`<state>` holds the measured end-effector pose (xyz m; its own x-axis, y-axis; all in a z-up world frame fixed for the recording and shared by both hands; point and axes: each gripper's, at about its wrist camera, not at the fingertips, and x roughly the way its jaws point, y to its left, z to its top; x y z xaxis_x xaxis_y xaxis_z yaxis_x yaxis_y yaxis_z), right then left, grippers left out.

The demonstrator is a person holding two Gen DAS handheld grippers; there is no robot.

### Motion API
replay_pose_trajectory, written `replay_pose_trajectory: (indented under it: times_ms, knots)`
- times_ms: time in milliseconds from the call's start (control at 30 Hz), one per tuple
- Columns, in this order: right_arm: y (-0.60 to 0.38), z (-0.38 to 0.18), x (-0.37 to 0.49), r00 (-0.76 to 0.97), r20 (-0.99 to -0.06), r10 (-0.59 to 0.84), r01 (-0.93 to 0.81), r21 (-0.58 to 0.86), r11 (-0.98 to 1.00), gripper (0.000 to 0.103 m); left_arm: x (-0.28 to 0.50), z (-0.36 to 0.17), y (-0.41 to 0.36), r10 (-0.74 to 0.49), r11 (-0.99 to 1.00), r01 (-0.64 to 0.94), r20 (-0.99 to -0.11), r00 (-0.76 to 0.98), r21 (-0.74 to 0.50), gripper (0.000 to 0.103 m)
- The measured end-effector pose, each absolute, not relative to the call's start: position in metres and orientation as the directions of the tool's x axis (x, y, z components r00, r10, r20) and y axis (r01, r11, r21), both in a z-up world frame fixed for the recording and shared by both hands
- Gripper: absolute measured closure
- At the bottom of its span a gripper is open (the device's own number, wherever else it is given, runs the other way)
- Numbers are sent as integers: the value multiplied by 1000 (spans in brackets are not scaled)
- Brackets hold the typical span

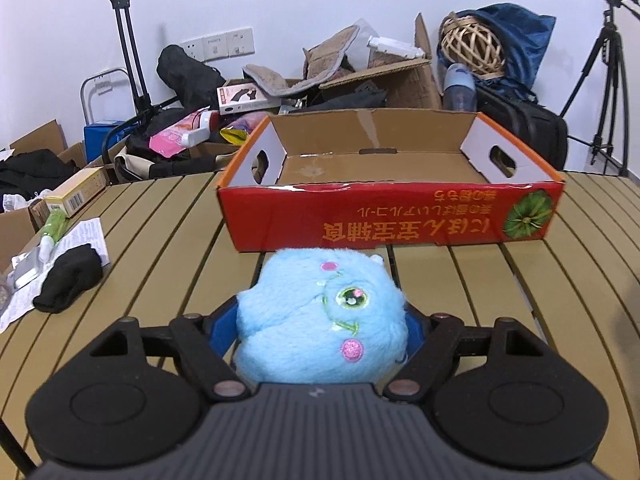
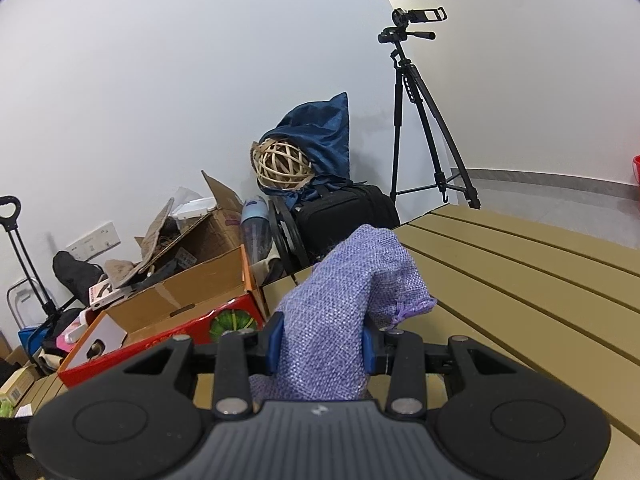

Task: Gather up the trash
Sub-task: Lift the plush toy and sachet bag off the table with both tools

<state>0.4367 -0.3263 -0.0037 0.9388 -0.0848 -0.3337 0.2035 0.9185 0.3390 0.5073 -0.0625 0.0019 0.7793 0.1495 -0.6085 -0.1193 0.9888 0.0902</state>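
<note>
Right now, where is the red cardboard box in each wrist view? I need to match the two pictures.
Left wrist: the red cardboard box sits centre frame on the slatted table, open and empty, just beyond the blue plush toy in the left gripper.
Right wrist: the box is at lower left, only its corner showing, left of the purple cloth pouch in the right gripper.
Shared landmark: the woven rattan ball against the wall.

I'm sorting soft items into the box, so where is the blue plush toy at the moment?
In the left wrist view, the blue plush toy sits between the left gripper's pads, just short of the red cardboard box on the slatted table.
</note>
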Motion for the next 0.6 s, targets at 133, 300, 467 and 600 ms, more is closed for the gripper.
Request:
replay_pose_trajectory:
  times_ms: [133,300,467,600]
  knots:
    - [-318,-9,420,940,-334,-71,187,329,925,67,481,9,-58,136,991,-109,-603,786,81,24]
    - [-305,-7,398,946,-317,-66,159,278,947,67,448,19,-52,117,993,-92,-592,797,72,24]
    - [-301,-5,367,956,-285,-65,141,257,956,67,419,24,-46,97,995,-77,-585,805,60,24]
    - [-298,1,344,967,-248,-60,118,227,967,67,394,28,-44,85,996,-63,-569,818,58,24]
